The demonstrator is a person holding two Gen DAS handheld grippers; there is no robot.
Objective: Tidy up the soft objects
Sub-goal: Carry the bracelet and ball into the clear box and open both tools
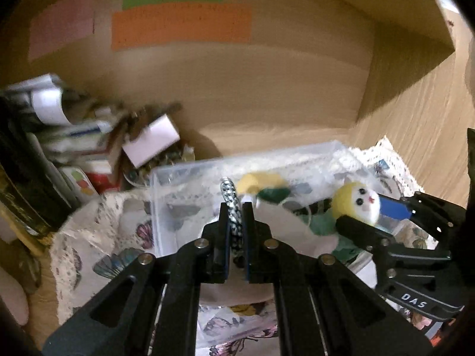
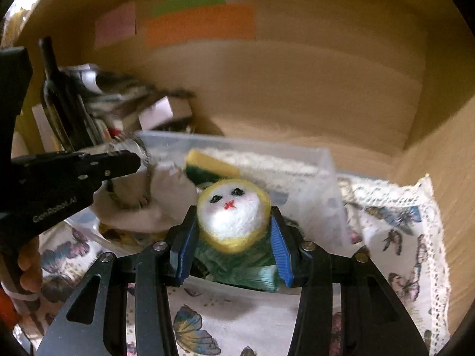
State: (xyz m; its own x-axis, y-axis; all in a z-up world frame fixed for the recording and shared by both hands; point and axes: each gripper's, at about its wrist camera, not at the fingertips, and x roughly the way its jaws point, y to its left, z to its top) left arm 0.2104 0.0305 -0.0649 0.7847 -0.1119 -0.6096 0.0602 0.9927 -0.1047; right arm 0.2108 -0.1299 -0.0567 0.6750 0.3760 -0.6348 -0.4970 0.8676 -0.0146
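Observation:
My left gripper (image 1: 236, 210) is shut on a black-and-white patterned scrunchie (image 1: 233, 204), held over the clear plastic bin (image 1: 166, 175). My right gripper (image 2: 234, 228) is shut on a felt doll with a white face, yellow hood and green body (image 2: 233, 210), at the bin's near edge; the doll also shows in the left wrist view (image 1: 357, 203). In the bin lie a yellow-and-green sponge (image 2: 207, 164) and a white cloth (image 2: 166, 195). The left gripper also shows in the right wrist view (image 2: 130, 160).
The bin stands on a butterfly-print lace cloth (image 2: 394, 225) inside a wooden shelf compartment. A pile of boxes, papers and a dark bottle (image 2: 56, 95) fills the left side. Coloured paper strips (image 2: 202, 23) are on the back wall. The shelf's side wall (image 2: 439, 154) is on the right.

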